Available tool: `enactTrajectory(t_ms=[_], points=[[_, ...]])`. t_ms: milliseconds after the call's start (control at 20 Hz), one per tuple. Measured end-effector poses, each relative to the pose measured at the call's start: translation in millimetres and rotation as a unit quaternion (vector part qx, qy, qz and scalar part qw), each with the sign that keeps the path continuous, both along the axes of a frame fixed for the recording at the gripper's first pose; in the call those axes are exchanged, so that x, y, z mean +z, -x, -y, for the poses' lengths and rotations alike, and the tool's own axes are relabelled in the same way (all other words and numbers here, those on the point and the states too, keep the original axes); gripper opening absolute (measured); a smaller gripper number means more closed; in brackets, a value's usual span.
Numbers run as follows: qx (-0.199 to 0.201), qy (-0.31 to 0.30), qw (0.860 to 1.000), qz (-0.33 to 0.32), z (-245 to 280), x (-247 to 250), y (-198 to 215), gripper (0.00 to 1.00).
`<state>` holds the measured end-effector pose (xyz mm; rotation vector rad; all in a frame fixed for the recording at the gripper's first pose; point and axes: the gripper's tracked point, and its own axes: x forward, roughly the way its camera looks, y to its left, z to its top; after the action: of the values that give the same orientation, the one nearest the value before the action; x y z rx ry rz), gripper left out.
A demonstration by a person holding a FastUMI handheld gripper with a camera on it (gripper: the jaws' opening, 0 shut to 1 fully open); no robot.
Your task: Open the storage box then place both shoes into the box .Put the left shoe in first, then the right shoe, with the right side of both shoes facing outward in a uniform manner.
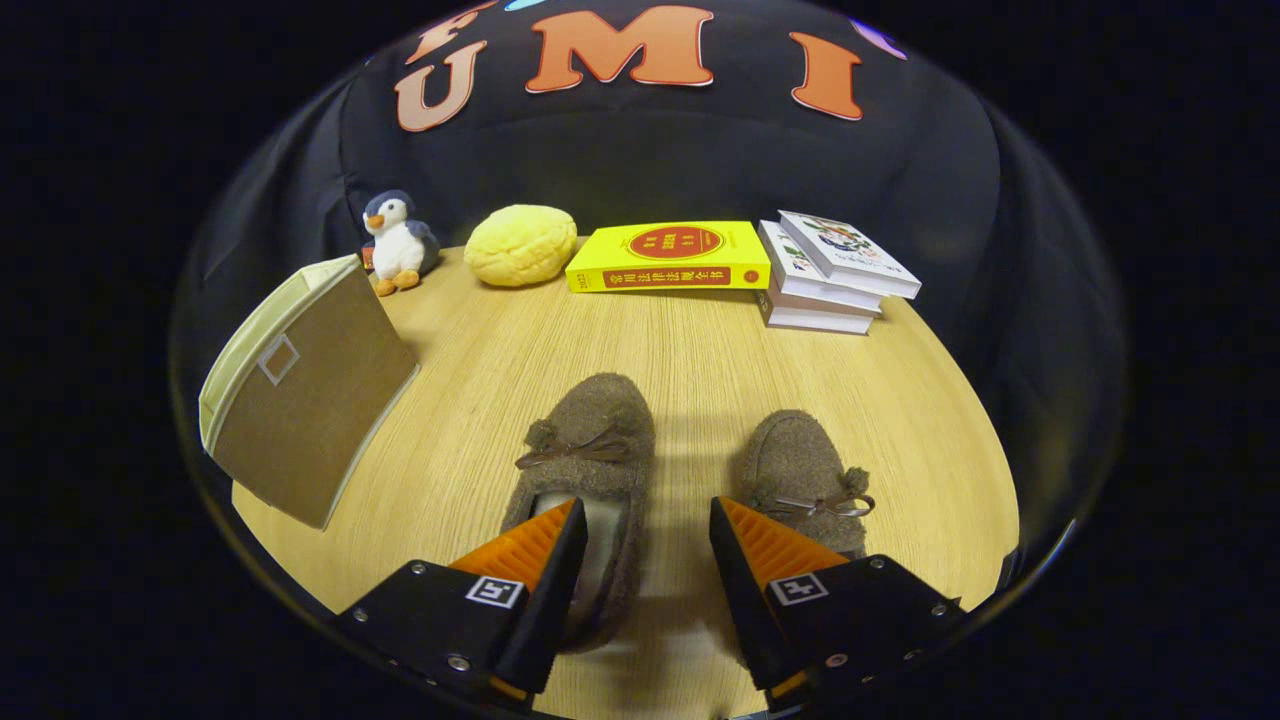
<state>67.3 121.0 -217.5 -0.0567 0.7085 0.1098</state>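
Gripper (pixel 648 530) spread wide, grasping nothing, hovering over heels of both slippers. Left slipper (pixel 590 470) under left finger, right slipper (pixel 800 475) just beside right finger, both on tabletop (pixel 640 340). Fuzzy, soft, light, likely squashy; pinch heel collar. Storage box (pixel 300 390) further left, tilted, appears collapsed flat. Beyond: penguin plush (pixel 398 240), yellow book (pixel 670 257), book stack (pixel 830 275).

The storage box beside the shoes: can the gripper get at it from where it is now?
Probably yes. The gripper hangs open over the two slippers, one finger above the left slipper. The storage box stands off to one side on the wooden table, with bare tabletop between it and the slippers.
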Motion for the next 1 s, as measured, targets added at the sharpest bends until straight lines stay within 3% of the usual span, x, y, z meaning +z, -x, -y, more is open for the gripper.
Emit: enactTrajectory(t_ms=[150,350,500,650,1000], points=[[0.005,0.001,1.000,-0.011,-4,-13,-7,0.61],[0.002,-0.002,0.999,-0.033,-5,-33,-17,0.50],[0.000,-0.015,0.999,-0.048,-10,-44,-22,0.33],[-0.017,-0.019,0.999,-0.045,-11,-41,-25,0.04],[-0.026,-0.049,0.998,-0.016,-19,12,-24,0.01]])
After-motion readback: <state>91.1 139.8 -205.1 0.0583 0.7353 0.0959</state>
